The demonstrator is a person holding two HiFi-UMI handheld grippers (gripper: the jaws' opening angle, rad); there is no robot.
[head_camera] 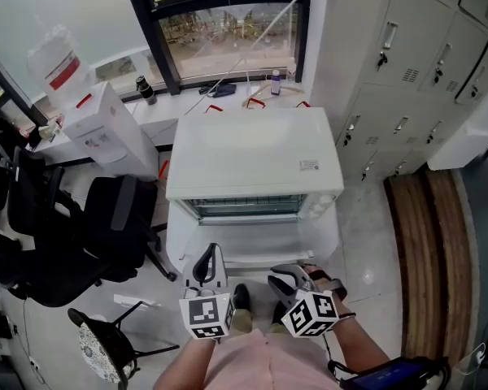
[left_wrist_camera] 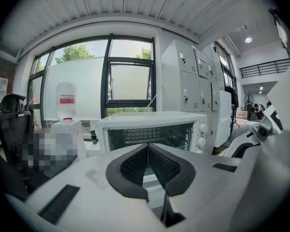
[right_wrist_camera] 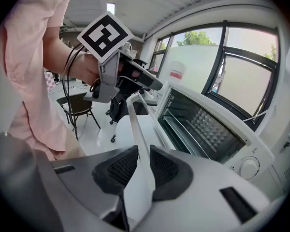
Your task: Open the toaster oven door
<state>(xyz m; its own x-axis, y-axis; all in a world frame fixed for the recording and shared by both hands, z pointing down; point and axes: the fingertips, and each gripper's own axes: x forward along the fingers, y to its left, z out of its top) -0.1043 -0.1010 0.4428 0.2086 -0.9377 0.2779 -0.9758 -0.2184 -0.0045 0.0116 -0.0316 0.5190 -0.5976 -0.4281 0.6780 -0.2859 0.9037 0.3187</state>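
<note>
A white toaster oven stands below the window, its cavity and racks exposed. Its door hangs folded down towards me, roughly level. My right gripper is shut on the door's white handle bar, which runs up between the black pads. The left gripper hovers beside it over the door's left part, its pads pressed together with nothing between them. From the left gripper view the oven faces me with its knobs on the right. The left gripper also shows in the right gripper view.
A water dispenser stands left of the oven. Black office chairs and a small stool crowd the left floor. Grey lockers fill the right wall, with a wooden bench below them.
</note>
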